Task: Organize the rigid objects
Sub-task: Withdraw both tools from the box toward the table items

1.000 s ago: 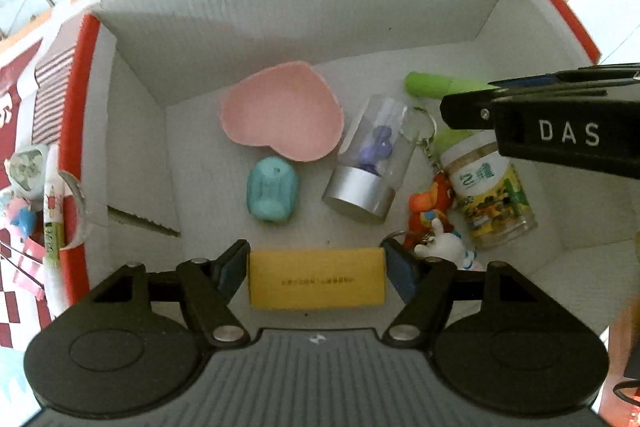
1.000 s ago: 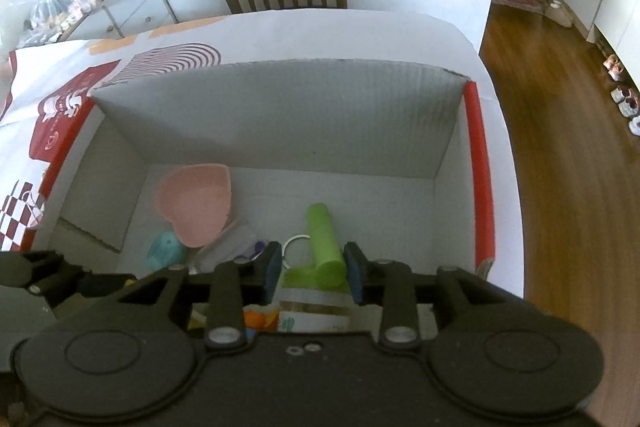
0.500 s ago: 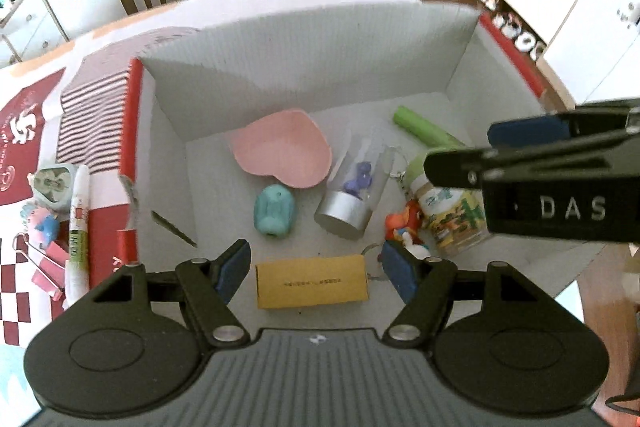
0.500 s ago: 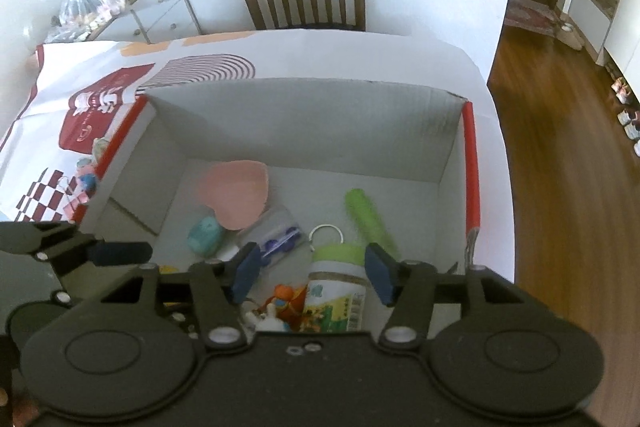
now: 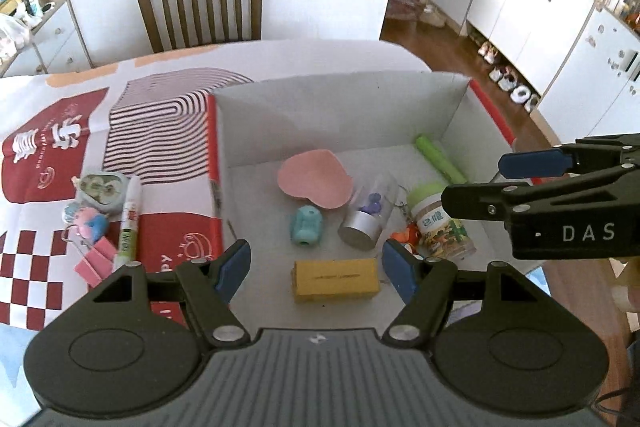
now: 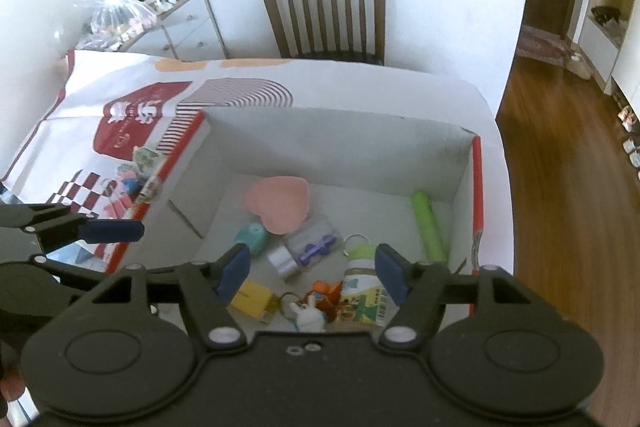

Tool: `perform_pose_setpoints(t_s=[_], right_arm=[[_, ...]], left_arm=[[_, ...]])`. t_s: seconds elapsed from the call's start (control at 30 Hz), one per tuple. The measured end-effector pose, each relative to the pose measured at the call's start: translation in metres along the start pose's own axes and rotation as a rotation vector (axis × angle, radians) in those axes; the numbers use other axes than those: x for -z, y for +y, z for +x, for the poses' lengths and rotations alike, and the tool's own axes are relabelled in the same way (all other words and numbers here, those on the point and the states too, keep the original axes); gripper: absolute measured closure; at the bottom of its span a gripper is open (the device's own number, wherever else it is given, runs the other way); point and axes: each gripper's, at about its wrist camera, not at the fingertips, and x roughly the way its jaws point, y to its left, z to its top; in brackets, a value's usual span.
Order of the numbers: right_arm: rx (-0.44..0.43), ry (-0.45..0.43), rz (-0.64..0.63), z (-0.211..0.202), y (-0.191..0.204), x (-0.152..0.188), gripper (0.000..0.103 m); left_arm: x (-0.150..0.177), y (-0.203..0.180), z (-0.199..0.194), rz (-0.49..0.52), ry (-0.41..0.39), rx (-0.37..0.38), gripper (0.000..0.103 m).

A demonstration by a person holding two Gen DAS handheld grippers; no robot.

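A white cardboard box with red edges holds a yellow block, pink heart dish, teal toy, clear tube with a silver cap, green stick, green-lidded jar and keychain figures. My left gripper is open and empty, high above the yellow block. My right gripper is open and empty above the box's near side; it shows at the right of the left wrist view.
On the patterned tablecloth left of the box lie a glue stick, pink binder clips, a small toy figure and a green-grey case. A wooden chair stands behind the table.
The left gripper released the yellow block and the right released the green stick. Both opened and rose up and back out of the box.
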Motion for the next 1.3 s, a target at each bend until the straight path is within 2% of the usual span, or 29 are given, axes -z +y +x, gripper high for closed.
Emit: perform_pose_setpoints(t_s=[0.33,0.43,0.73,0.8,1.1,1.13,1.2,1.3], right_arm=[[0.006,-0.061,-0.001,-0.02,0.029,0.006,0.02],[0.004,-0.081,-0.006,-0.024,0.043,0.009,0.016],[-0.025,-0.151,-0.027,-0.031,0.094,0.018,0.001],[-0.029,-0.163,-0.024,-0.032,0.106,0.019,0.001],[-0.033,-0.153,-0.018,-0.018,0.162,0.024,0.001],[-0.033,-0.151,-0.017,-0.016,0.168,0.024,0.001],[-0.032,-0.147,-0.019,-0.012,0.18,0.022,0.001],[-0.022,-0.142,-0.025,-0.004,0.196,0.014,0.001]], left_arm=[[0.015,0.034,-0.033,-0.025,-0.089,0.017,0.031],[0.02,0.048,-0.044,-0.031,-0.121,0.023,0.022],[0.035,0.105,-0.068,-0.025,-0.172,0.039,0.021],[0.039,0.121,-0.071,-0.033,-0.171,0.043,0.017],[0.058,0.189,-0.068,-0.028,-0.173,0.05,0.015],[0.06,0.196,-0.068,-0.028,-0.177,0.058,0.013],[0.063,0.207,-0.066,-0.027,-0.193,0.066,0.0],[0.068,0.221,-0.062,-0.023,-0.216,0.082,0.0]])
